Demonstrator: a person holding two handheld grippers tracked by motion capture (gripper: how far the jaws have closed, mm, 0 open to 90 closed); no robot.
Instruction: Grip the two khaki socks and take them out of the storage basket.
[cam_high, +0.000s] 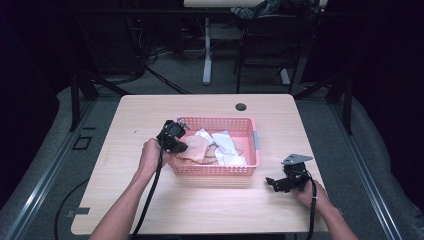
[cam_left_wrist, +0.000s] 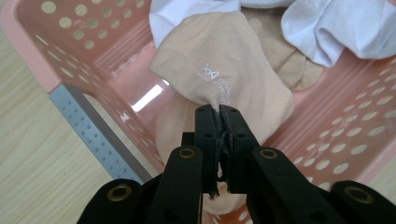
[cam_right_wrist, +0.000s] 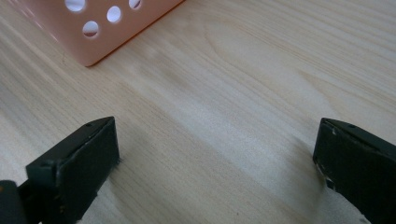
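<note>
A pink perforated basket (cam_high: 250, 131) stands mid-table and holds several beige and white socks. My left gripper (cam_high: 181, 145) hangs over the basket's left end, shut on a beige sock (cam_left_wrist: 219, 65) with a small white logo. The sock's pinched edge sits between the jaws (cam_left_wrist: 219, 114) and the rest drapes down into the basket (cam_left_wrist: 345, 126). White socks (cam_left_wrist: 336, 28) lie farther in. My right gripper (cam_high: 272, 183) rests low over the table, to the right of the basket's front corner, and is open with bare wood between its fingers (cam_right_wrist: 88, 154). The basket corner (cam_right_wrist: 93, 37) lies just ahead of it.
The basket has a grey handle (cam_left_wrist: 93, 135) at the end under my left gripper and another grey handle (cam_high: 256, 140) at the right end. A dark round hole (cam_high: 241, 107) is in the table near its far edge. Table legs and cables stand beyond.
</note>
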